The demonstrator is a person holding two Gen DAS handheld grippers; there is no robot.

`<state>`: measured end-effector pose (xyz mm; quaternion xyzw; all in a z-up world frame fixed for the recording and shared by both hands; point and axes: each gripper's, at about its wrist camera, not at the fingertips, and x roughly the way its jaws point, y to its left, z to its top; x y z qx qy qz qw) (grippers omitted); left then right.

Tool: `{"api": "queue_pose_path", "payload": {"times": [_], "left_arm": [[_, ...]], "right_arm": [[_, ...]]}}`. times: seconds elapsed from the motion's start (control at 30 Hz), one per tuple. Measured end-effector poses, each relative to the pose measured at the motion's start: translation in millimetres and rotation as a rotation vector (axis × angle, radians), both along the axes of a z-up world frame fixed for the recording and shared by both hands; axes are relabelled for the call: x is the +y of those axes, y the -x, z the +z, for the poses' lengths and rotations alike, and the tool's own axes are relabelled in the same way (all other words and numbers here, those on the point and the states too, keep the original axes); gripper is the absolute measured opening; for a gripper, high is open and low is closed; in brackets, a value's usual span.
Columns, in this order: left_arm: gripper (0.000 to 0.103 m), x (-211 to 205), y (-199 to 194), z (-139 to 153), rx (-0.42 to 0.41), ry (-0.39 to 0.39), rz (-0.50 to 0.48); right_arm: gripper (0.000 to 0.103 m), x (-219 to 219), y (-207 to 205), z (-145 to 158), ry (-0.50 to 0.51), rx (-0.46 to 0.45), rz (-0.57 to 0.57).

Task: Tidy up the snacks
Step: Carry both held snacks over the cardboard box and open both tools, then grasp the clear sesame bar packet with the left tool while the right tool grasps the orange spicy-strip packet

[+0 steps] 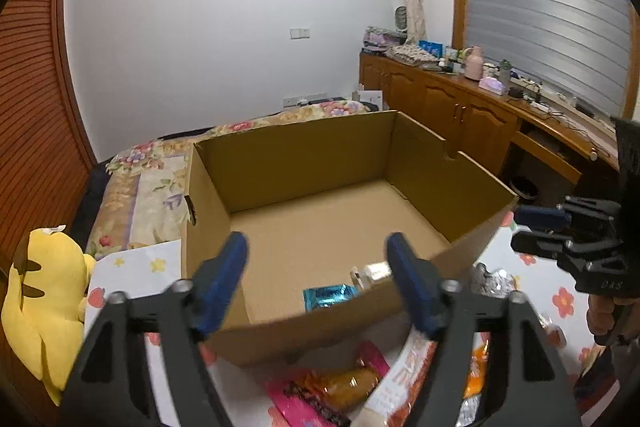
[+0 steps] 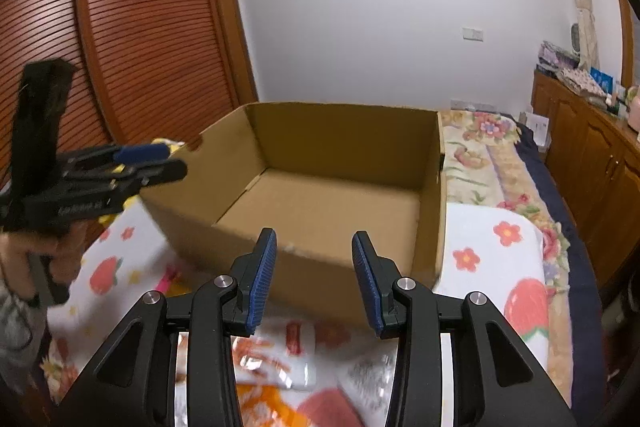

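Resting on a bed spread with a flowered blanket, an open cardboard box is seen from both wrist views. Inside it, against the near wall, a teal snack packet and a small white-capped bottle are found lying side by side. The left tongs are held over the near rim of the box with the jaws spread wide, and nothing is gripped between them. The right tongs are held just short of the box, their jaws parted to a moderate gap and likewise empty. More snacks are scattered on the blanket before the box: an orange-and-pink packet, a white-and-orange packet and a silver foil packet. A yellow plush toy is seen at the left of the bed.
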<state>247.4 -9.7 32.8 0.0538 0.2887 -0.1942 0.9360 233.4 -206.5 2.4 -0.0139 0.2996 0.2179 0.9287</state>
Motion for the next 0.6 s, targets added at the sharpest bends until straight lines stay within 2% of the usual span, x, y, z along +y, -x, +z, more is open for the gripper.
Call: {"api": "queue_pose_path", "payload": {"times": [0.23, 0.43, 0.6], "left_arm": [[0.081, 4.5, 39.6, -12.2, -0.002, 0.02, -0.063], [0.081, 13.1, 64.6, -40.0, 0.056, 0.035, -0.071], [0.081, 18.7, 81.0, -63.9, 0.1, 0.04, -0.051]], "right_arm": [[0.043, -9.7, 42.9, -26.4, 0.005, 0.057, 0.014], [0.049, -9.3, 60.1, -59.1, 0.044, 0.132, 0.024], [0.051, -8.0, 76.5, -74.1, 0.066, 0.178, 0.039]]}}
